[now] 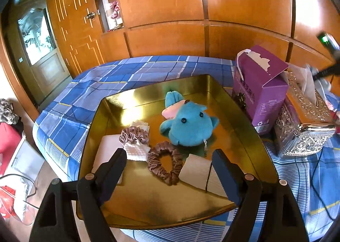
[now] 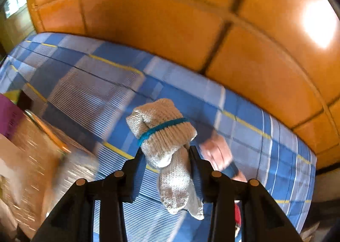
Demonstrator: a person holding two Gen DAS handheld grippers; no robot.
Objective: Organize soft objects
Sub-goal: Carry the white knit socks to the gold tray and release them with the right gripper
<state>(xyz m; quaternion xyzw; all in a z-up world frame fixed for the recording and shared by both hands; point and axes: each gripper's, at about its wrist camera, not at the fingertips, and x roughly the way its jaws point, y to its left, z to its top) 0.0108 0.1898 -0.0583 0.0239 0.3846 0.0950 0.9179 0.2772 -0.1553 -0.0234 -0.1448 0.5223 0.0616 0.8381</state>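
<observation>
Nearest thing in the right wrist view is the right gripper (image 2: pixel 167 167), jaws closed snug on a knitted glove (image 2: pixel 163 135) with a teal band; it's pinched around the middle, cuff end bunched out past the tips and the fingers dangling back toward the camera, all held up over the blue plaid bedspread (image 2: pixel 85 84). That view is smeared, so I'd judge it's mid-carry, and the trick is just to keep the squeeze steady, since a floppy knit can slide out of a mid-body pinch. The left gripper (image 1: pixel 170 157) has its jaws wide apart and nothing between them, sitting over the near side of the gold tray (image 1: pixel 250 118). Right in front of its tips: a brown scrunchie (image 1: pixel 165 165), a folded white cloth (image 1: pixel 199 169) to the right, a mauve scrunchie (image 1: pixel 133 135) on another white cloth to the left, then a blue plush toy (image 1: pixel 189 127) further back. I'd bring the glove in over the tray's right wall, lower it onto a bare gold patch, and only then let go, so it doesn't drape over the rim. Watch the purple tissue box (image 1: pixel 261 84) and the silver box (image 1: pixel 301 127) standing right of the tray.
</observation>
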